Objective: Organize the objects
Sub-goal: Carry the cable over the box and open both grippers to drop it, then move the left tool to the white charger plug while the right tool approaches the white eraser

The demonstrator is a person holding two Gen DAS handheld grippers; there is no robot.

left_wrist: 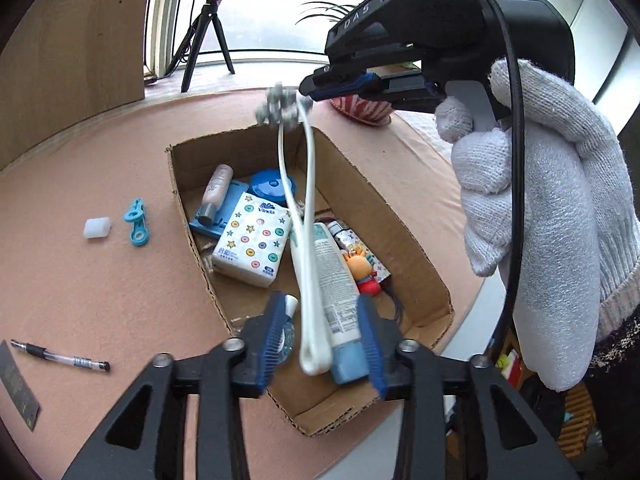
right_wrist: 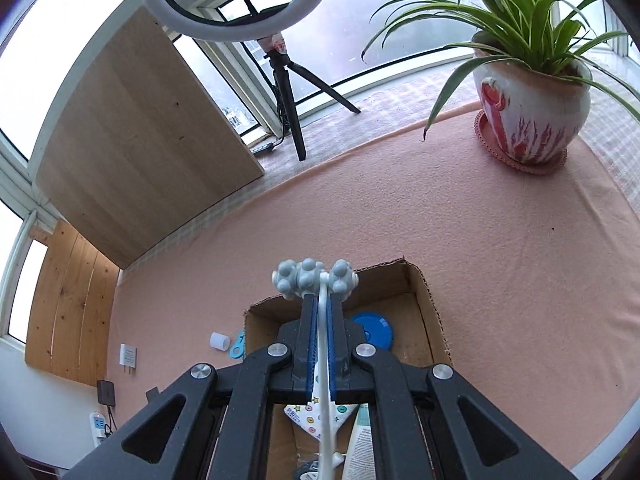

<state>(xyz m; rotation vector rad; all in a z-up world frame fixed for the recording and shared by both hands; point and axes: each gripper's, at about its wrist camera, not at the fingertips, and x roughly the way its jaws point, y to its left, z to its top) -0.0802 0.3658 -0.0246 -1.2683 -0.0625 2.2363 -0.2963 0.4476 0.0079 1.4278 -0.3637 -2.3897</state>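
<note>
A white massage roller [left_wrist: 298, 200] with a knobbly grey head [right_wrist: 316, 278] hangs over an open cardboard box [left_wrist: 400, 236]. My right gripper [right_wrist: 320, 300], held by a white-gloved hand [left_wrist: 540, 208], is shut on one white arm just below the head; in the left wrist view that right gripper [left_wrist: 310, 88] reaches in from the upper right. My left gripper [left_wrist: 324, 340] is open, and the roller's looped handle end [left_wrist: 314, 362] sits between its blue pads [left_wrist: 276, 336] without touching them. The box holds a tissue pack [left_wrist: 252, 240], a tube [left_wrist: 338, 280], a blue disc [left_wrist: 272, 184], a small bottle [left_wrist: 216, 192] and a toy [left_wrist: 362, 274].
On the pink cloth left of the box lie a teal clip [left_wrist: 136, 222], a white cap [left_wrist: 96, 228], a pen [left_wrist: 60, 356] and a dark card [left_wrist: 18, 386]. A potted plant [right_wrist: 532, 108] stands at the far right; a ring-light tripod [right_wrist: 290, 96] and wooden board [right_wrist: 140, 140] stand behind.
</note>
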